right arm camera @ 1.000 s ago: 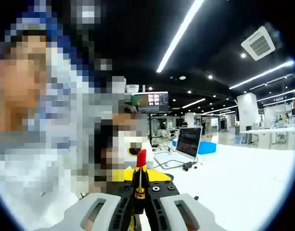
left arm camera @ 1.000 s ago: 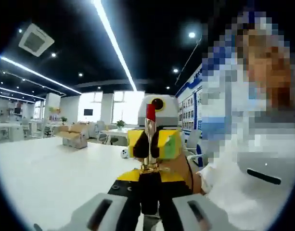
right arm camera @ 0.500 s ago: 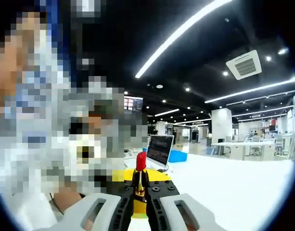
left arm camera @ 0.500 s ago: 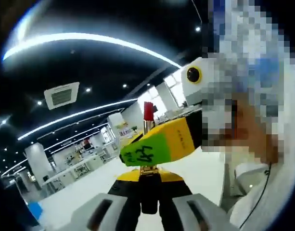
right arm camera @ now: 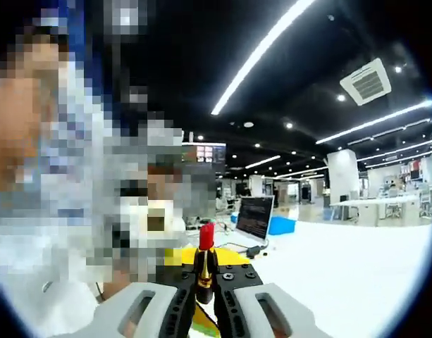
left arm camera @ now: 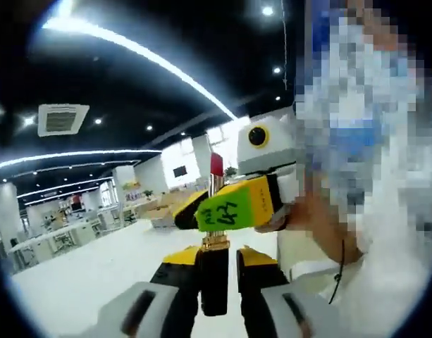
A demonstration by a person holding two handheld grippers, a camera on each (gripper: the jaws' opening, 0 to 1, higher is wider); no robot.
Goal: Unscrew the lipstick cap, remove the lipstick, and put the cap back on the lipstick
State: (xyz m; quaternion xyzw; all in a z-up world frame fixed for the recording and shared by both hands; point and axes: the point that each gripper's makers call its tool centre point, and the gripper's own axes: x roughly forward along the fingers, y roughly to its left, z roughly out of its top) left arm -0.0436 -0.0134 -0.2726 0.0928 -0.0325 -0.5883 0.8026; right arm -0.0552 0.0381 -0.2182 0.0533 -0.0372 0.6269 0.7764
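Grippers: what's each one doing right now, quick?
Left gripper: shut on the lipstick.
Right gripper: also shut on the lipstick.

- Long ceiling light strips (left arm camera: pixel 142 53) are glowing against a dark ceiling and bleaching to pure white in both views.
- Small round spotlights (right arm camera: pixel 341 98) are adding pinpoint glare.
- Daylight is flooding through the far windows (left arm camera: pixel 177 155), overexposing them.
- The white table (right arm camera: pixel 356 260) is reflecting the light brightly, with little visible shadow.
- Fisheye distortion is bending straight lines near the edges.
- The nearest foreground is appearing soft and blurred.
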